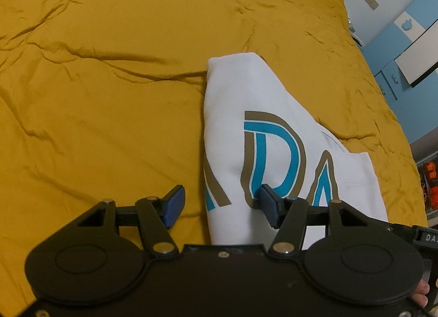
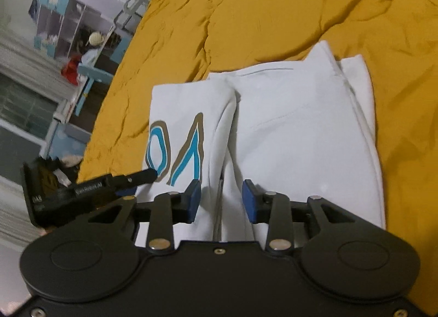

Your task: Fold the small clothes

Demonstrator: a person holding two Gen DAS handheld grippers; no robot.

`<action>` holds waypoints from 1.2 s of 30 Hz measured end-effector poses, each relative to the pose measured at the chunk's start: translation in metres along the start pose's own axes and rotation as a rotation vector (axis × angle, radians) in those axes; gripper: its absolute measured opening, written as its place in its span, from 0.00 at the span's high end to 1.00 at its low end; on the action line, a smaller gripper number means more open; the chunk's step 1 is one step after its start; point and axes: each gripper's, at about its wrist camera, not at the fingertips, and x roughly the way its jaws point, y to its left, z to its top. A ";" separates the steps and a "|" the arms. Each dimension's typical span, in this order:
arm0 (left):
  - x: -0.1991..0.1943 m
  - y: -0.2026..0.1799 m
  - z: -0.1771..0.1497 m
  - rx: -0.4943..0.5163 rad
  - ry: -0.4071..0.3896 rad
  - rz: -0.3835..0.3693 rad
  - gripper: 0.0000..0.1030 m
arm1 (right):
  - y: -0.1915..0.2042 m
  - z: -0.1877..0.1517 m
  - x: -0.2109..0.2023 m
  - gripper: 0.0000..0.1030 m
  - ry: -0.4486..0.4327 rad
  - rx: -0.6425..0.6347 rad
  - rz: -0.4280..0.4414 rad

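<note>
A white garment point(image 1: 235, 114) with blue and brown lettering lies folded on the mustard-yellow bedspread point(image 1: 109, 70). My left gripper point(image 1: 219, 204) is open, low over the garment's left edge; its right pad rests on the lettering, its left pad is over the bedspread. In the right wrist view the garment point(image 2: 295, 131) shows two folded-in panels meeting at a centre seam. My right gripper point(image 2: 221, 202) is open and straddles that seam near the garment's near edge. The left gripper point(image 2: 109, 183) shows at the left, its fingertip on the lettering.
The bedspread point(image 2: 273, 10) stretches wide and wrinkled around the garment. Its right edge drops off toward blue-and-white furniture point(image 1: 405, 51). In the right wrist view shelves and a blue chair point(image 2: 90, 70) stand beyond the bed's left edge.
</note>
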 end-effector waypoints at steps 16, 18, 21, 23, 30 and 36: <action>-0.008 -0.010 0.000 0.007 0.004 -0.011 0.41 | 0.034 0.001 -0.018 0.94 -0.044 -0.142 -0.043; -0.012 -0.017 0.000 0.018 0.002 -0.040 0.41 | 0.041 -0.001 -0.040 0.95 -0.087 -0.155 -0.032; -0.017 -0.031 -0.003 0.055 -0.004 -0.072 0.38 | 0.052 -0.011 -0.072 0.95 -0.161 -0.203 -0.070; -0.017 -0.041 -0.006 0.090 -0.012 -0.071 0.37 | 0.049 -0.017 -0.084 0.95 -0.205 -0.224 -0.135; 0.005 -0.043 -0.018 0.102 0.048 -0.033 0.35 | -0.031 -0.026 -0.060 0.95 -0.126 -0.031 -0.188; -0.009 -0.034 -0.011 0.089 0.006 -0.009 0.35 | -0.019 -0.004 -0.075 0.75 -0.228 -0.036 -0.117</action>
